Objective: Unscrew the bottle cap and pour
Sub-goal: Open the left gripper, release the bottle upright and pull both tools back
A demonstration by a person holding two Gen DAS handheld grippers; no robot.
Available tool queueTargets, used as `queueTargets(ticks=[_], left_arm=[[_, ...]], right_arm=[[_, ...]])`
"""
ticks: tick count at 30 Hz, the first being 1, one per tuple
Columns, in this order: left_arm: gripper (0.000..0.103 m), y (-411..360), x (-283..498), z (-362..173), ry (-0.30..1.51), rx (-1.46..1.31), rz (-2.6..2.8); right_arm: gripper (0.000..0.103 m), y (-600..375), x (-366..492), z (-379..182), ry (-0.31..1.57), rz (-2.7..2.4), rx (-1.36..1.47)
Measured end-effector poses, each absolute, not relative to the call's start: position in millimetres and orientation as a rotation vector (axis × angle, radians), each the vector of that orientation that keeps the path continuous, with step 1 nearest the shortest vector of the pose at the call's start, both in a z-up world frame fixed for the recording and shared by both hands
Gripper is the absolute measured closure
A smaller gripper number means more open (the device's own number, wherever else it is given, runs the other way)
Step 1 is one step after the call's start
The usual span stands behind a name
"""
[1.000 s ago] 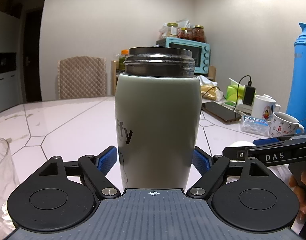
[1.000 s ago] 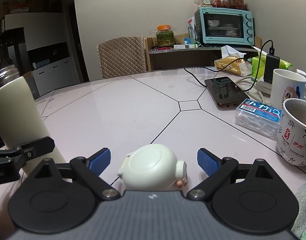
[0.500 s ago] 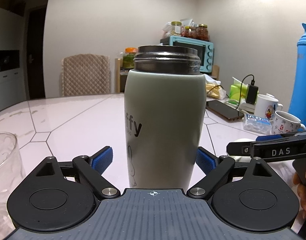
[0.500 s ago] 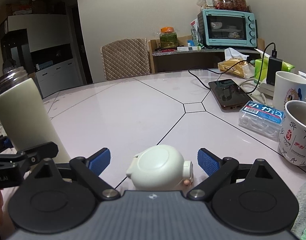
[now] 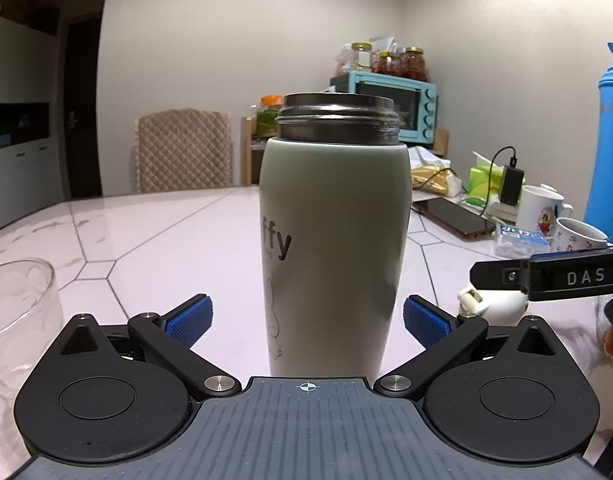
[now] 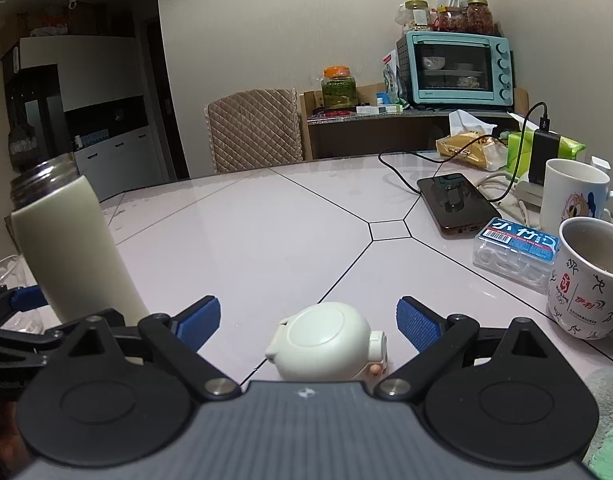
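While the left tongs [image 5: 306, 318] are opening, the bottle [image 5: 333, 248] stands upright between their blue pads, with gaps on both sides. Its cap is off. The right tongs [image 6: 308, 320] are wide, and the white cap [image 6: 326, 344] lies on the worktop [image 6: 266, 240] between them, touching neither pad. A glass [image 5: 18, 308] stands left of the left tongs.

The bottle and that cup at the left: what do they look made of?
Bottle: probably metal. The bare threaded neck is shiny grey steel; the body has a matte pale-green coating. Cup: clear, the table shows through it, so glass or clear plastic; I cannot tell which.
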State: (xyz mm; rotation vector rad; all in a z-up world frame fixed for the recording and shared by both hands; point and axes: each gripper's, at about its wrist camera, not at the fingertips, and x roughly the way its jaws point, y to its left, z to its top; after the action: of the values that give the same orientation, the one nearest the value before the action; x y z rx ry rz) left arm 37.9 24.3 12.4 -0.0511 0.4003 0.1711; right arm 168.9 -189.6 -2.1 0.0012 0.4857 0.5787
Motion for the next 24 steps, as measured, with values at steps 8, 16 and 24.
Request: queueTargets(ticks=[8,16,24], left_arm=[[0.000,21,31,14,0.419,-0.055,0.192],[0.000,20,20,20,0.420,-0.077,0.208],[0.000,21,7,26,0.421,-0.082,0.222]], right_arm=[[0.006,-191,158,8,0.460,0.582,-0.007],[0.000,-194,142,19,0.430,0.573,-0.017],[0.000,-199,124,31,0.403,0.569,-0.027]])
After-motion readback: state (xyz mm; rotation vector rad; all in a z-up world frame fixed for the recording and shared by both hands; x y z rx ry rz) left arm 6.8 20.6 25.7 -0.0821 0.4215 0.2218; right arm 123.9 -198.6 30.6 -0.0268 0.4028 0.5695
